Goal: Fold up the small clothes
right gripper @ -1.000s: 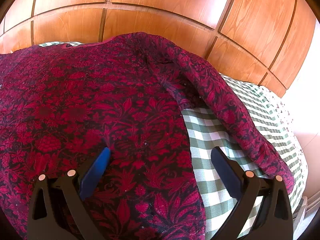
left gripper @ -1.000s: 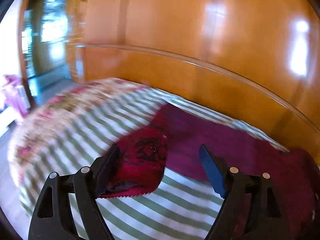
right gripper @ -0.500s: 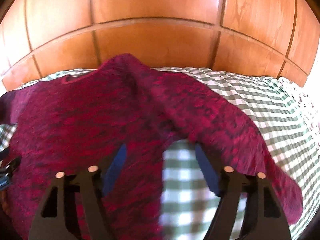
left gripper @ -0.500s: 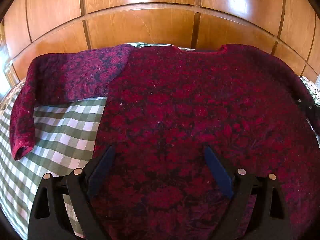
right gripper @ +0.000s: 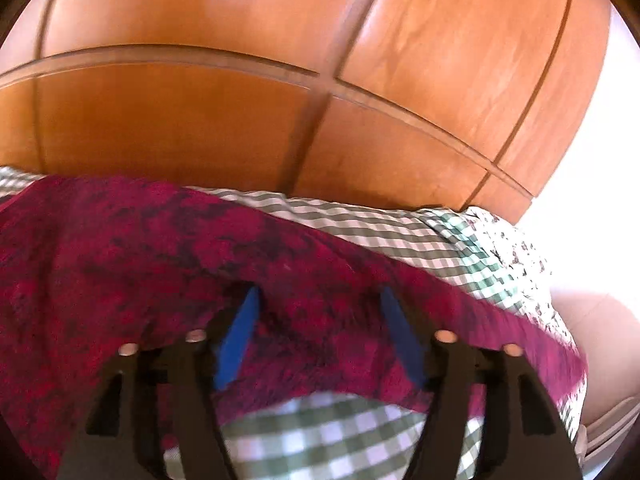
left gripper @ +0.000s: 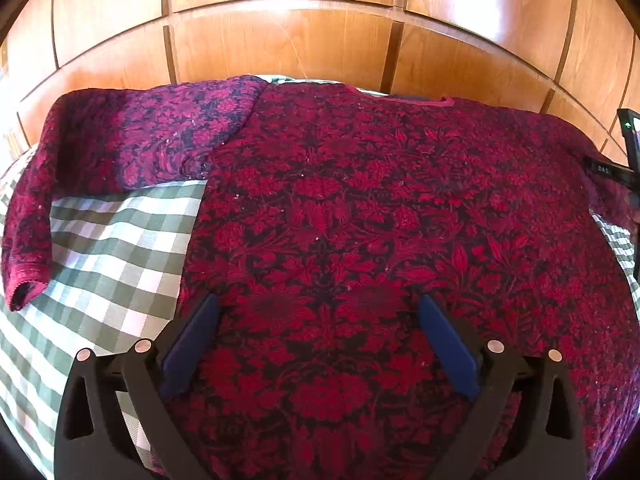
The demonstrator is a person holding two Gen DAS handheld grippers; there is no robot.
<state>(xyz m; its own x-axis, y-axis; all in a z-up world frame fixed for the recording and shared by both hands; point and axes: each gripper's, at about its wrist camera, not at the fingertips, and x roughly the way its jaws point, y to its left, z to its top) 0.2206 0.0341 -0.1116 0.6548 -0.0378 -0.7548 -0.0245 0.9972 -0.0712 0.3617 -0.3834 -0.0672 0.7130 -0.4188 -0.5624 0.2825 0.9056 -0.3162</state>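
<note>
A: Where do we find the garment?

B: We see the red patterned sweater (left gripper: 360,208) spread flat on the green checked bedsheet (left gripper: 120,240), neckline at the far edge against the wooden headboard (left gripper: 280,40). Its left sleeve (left gripper: 120,140) runs out leftward, then bends toward the near side, the cuff lying on the sheet.

A: State of the left gripper (left gripper: 318,312)?

B: Its jaws have just been opening and now stand wide over the sweater's near body, gripping nothing.

A: And the right gripper (right gripper: 318,300)?

B: Partly open, jaws having just widened. The right sleeve (right gripper: 360,280) lies between the fingers; the blurred frame does not let us tell whether the pads touch it.
</note>
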